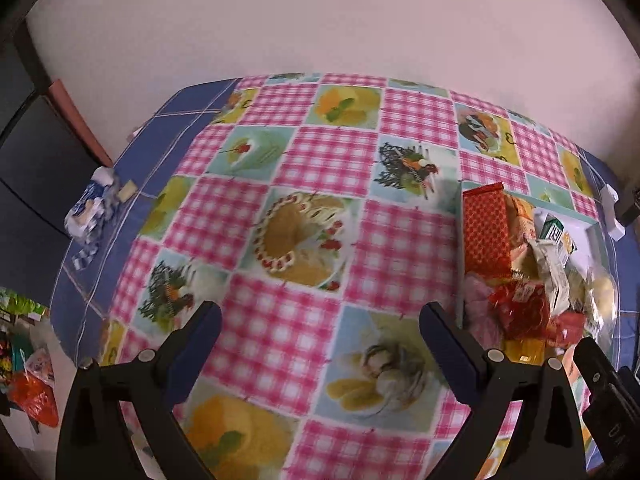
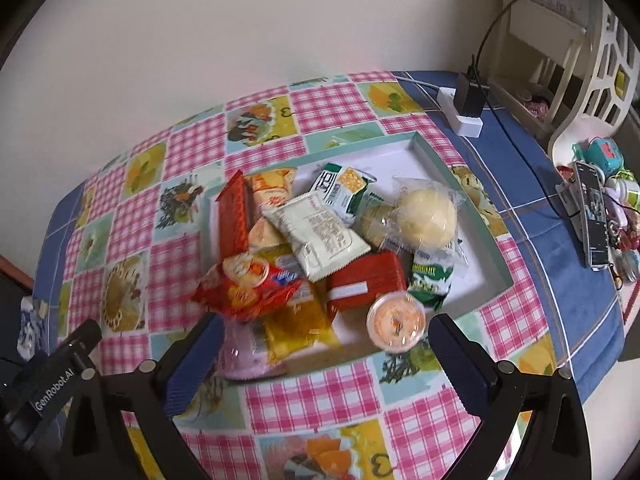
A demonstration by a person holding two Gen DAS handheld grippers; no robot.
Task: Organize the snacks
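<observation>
Snacks piled in a shallow white tray (image 2: 448,168) with a teal rim, on the right half of the checked tablecloth (image 1: 312,160). Heap leans toward the tray's near-left corner; a pink packet (image 2: 244,350) and a yellow packet (image 2: 296,328) lie at, possibly over, the near rim (blurred there, cannot be sure).

Right gripper (image 2: 326,360) jaws wide apart, nothing between them, above the tray's near edge. Left gripper (image 1: 320,344) also wide and empty, over bare cloth left of the tray.

Risks, as judged:
- Small sealed cup (image 2: 396,322) sits close to the near rim, by the right jaw; a sideways brush could tip it out.
- Red biscuit pack (image 2: 248,288) rests on top of other packets; pulling one from beneath would likely slide the stack over the left wall.
- Round bun in clear wrap (image 2: 430,216) is soft; a hard pinch would crush it.

Room: far-right part of the tray is bare, the best place to sort into. Left of the tray the cloth is open. Far right, a power strip (image 2: 464,118), its cable and a phone (image 2: 594,216) crowd the table edge; keep swings away from there.
</observation>
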